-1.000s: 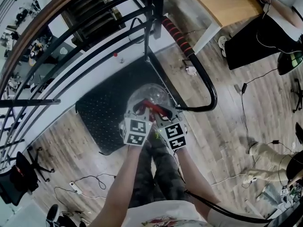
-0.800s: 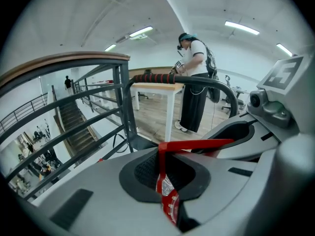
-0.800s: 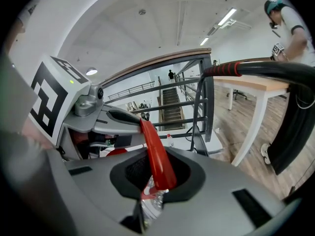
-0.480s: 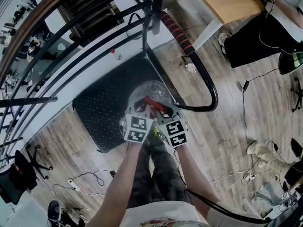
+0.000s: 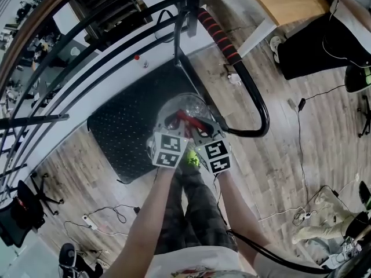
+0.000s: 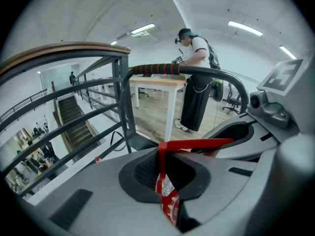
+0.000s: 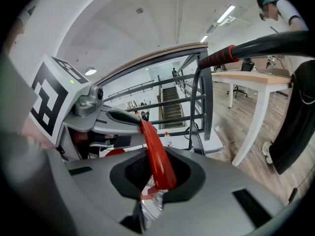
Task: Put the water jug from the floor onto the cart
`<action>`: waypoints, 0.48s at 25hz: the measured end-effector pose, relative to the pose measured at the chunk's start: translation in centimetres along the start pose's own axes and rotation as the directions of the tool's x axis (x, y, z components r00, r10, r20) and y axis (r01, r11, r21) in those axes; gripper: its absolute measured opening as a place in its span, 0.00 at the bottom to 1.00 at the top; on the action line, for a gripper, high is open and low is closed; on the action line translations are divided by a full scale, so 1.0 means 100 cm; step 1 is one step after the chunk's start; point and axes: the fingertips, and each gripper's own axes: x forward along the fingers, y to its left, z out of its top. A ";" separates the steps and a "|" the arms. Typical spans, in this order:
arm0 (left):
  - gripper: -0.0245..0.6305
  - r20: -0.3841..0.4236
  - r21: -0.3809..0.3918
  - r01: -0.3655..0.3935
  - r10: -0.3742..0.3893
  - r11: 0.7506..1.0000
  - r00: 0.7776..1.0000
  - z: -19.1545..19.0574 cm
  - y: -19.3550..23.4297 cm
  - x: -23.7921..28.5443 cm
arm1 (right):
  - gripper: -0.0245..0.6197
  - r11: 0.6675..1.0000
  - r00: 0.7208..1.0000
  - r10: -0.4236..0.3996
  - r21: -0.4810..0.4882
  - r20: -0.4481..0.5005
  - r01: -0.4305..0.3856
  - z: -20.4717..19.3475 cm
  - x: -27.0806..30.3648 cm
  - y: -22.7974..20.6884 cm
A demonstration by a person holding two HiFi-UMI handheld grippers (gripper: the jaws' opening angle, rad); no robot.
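Clear round plastic water jug [image 5: 186,105], upright, at the push-bar edge of the black flat cart with studded deck [image 5: 126,133], toward that edge's near corner. Red strap handle [image 5: 187,120] pulled up taut across the top. Resting or just above the deck: unclear.

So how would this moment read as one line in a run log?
left tool: shut on handle | right tool: shut on handle | jug: held over cart | touchdown: cannot tell
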 end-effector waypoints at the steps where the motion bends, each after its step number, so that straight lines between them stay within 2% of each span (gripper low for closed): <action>1: 0.06 0.002 0.000 -0.001 0.001 1.000 1.000 0.002 0.002 0.002 | 0.11 1.000 1.000 0.003 -0.004 0.007 -0.003 0.003 0.003 -0.002; 12: 0.07 0.054 0.030 -0.016 0.014 0.999 0.998 0.014 0.023 0.013 | 0.11 1.000 1.000 -0.002 0.007 0.016 0.002 0.019 0.031 -0.029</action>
